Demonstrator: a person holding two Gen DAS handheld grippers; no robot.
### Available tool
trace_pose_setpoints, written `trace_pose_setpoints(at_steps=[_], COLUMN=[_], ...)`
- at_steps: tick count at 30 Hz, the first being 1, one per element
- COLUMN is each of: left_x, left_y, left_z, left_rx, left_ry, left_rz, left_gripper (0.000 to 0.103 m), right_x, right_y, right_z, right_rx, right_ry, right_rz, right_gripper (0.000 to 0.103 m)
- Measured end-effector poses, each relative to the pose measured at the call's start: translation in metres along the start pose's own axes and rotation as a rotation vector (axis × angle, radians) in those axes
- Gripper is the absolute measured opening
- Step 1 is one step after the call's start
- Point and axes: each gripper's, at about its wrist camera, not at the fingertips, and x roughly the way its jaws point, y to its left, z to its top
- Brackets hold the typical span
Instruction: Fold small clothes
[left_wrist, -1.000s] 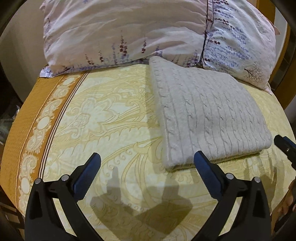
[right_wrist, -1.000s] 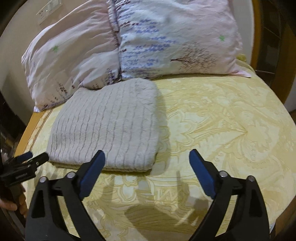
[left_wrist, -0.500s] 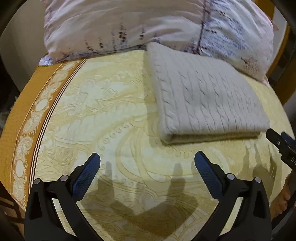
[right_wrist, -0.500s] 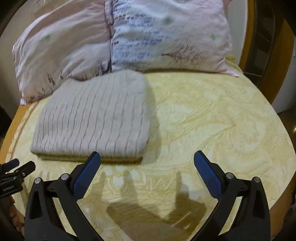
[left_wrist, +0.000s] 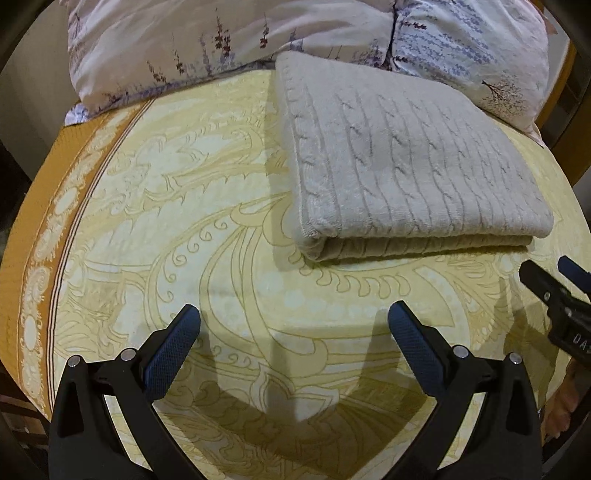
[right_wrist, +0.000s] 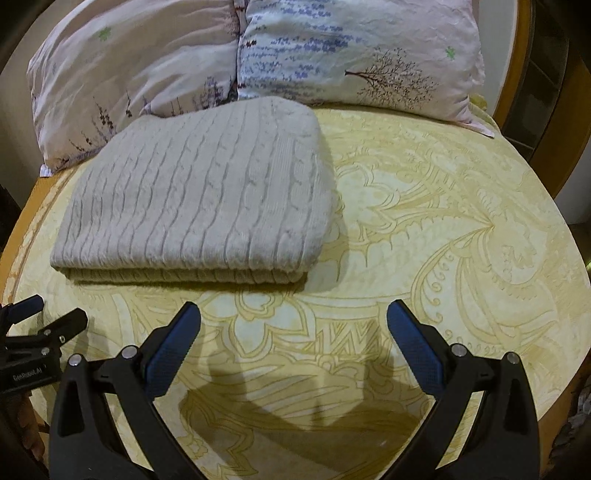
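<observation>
A grey cable-knit garment (left_wrist: 406, 162) lies folded in a neat rectangle on the yellow patterned bedspread (left_wrist: 184, 229), its folded edge toward me. In the right wrist view the same knit garment (right_wrist: 199, 199) sits at the upper left. My left gripper (left_wrist: 293, 325) is open with nothing between its blue pads, a short way in front of the garment's near left corner. My right gripper (right_wrist: 293, 325) is open too and holds nothing, off the garment's near right corner. Each gripper shows at the edge of the other's view: the right gripper (left_wrist: 554, 280), the left gripper (right_wrist: 44, 317).
Two floral pillows (right_wrist: 354, 55) lean at the head of the bed, touching the garment's far edge. An orange border (left_wrist: 40, 206) runs along the bed's left side. A wooden bed frame (right_wrist: 524, 81) stands at the right. A bare foot (left_wrist: 561, 406) shows low at the right.
Both grippers have drawn back from the folded garment and dropped lower toward the bedspread over the last second. The garment has stayed put. Both stay open.
</observation>
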Motion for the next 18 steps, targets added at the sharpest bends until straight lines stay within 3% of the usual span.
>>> trace_pose_setpoints(at_steps=[18], left_x=[0.007], left_y=[-0.003], left_z=[0.004], left_rx=[0.009], left_ry=[0.008], left_rz=[0.018], left_gripper=[0.102], right_x=[0.015], right_y=[0.002], right_z=[-0.002], right_rx=[-0.009], right_ry=[0.054], right_rz=[0.003], right_gripper=[0.101])
